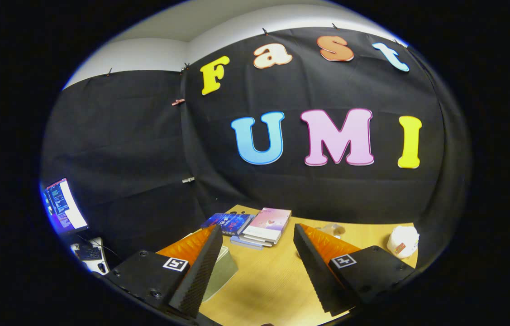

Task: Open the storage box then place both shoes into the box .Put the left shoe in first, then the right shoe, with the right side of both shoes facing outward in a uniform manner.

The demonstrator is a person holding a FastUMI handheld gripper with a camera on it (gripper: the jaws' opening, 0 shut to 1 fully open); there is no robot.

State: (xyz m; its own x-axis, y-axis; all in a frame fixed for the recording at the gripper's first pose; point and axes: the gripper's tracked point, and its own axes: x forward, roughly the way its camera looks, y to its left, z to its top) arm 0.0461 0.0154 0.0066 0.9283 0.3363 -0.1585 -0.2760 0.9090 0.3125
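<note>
Wooden table (pixel 259 280) under the released tongs (pixel 255 265); a greyish box (pixel 223 269) touches one finger.

Gripper (pixel 257 267) showing at bottom of frame, tilting upward. Fingers (pixel 200 271) standing wide apart, left one at lower left, right one at lower right, both converging slightly toward tips. Holding nothing, gap between pads bare. Square marker tags sitting on top of both finger mounts.

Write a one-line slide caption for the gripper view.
Open claw held above a wooden table, books stacked just beyond its fingers.
</note>
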